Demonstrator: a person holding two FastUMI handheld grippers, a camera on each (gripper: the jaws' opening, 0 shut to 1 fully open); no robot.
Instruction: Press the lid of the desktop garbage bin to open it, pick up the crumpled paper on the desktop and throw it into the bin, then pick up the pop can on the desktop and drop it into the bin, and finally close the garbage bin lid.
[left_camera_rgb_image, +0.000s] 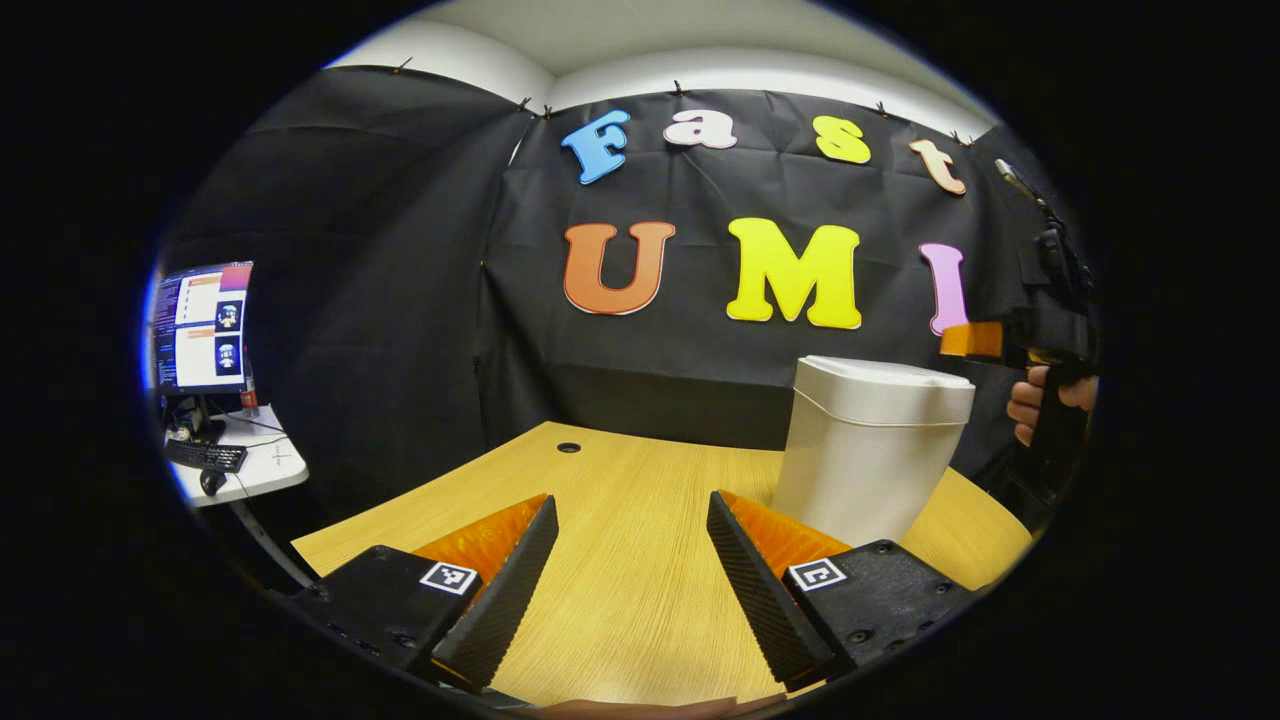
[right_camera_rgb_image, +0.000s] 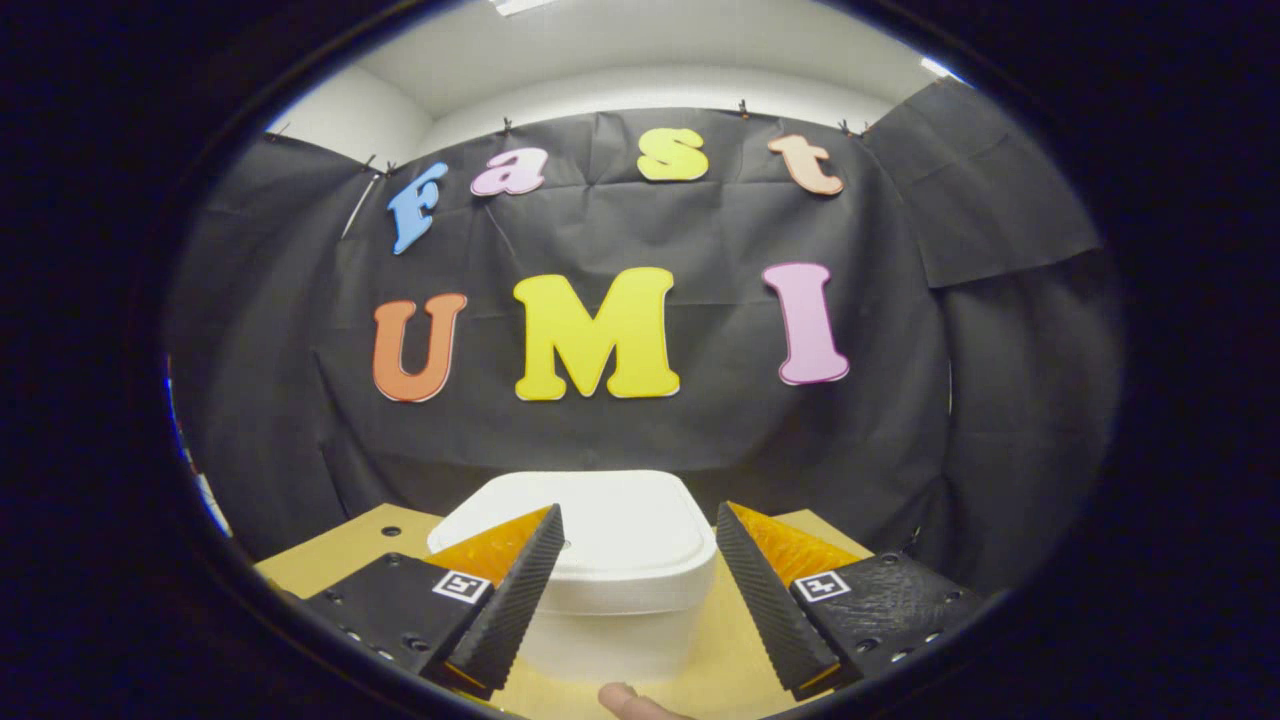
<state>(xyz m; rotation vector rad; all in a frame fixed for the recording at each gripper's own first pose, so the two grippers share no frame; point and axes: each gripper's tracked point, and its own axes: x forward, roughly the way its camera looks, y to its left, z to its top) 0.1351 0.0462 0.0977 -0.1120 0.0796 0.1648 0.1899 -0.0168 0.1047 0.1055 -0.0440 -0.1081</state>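
Observation:
The white desktop bin (left_camera_rgb_image: 865, 455) stands on the wooden table (left_camera_rgb_image: 620, 590), right of centre in the left gripper view, with its lid (left_camera_rgb_image: 885, 375) down. My left gripper (left_camera_rgb_image: 631, 496) is open low over the table, to the left of the bin, with nothing between its fingers. In the right gripper view my right gripper (right_camera_rgb_image: 639, 505) is open just above the bin (right_camera_rgb_image: 610, 610), its fingers on either side of the flat lid (right_camera_rgb_image: 625, 530) and apart from it. The left gripper view also catches that right gripper (left_camera_rgb_image: 965, 340), held by a hand (left_camera_rgb_image: 1035, 405), beside the bin's top right.
A white side desk (left_camera_rgb_image: 262, 468) with a lit monitor (left_camera_rgb_image: 200, 325), a keyboard (left_camera_rgb_image: 205, 456) and a mouse stands off the table's left end. A round cable hole (left_camera_rgb_image: 568, 447) lies near the table's back edge. Black cloth walls close the back and sides.

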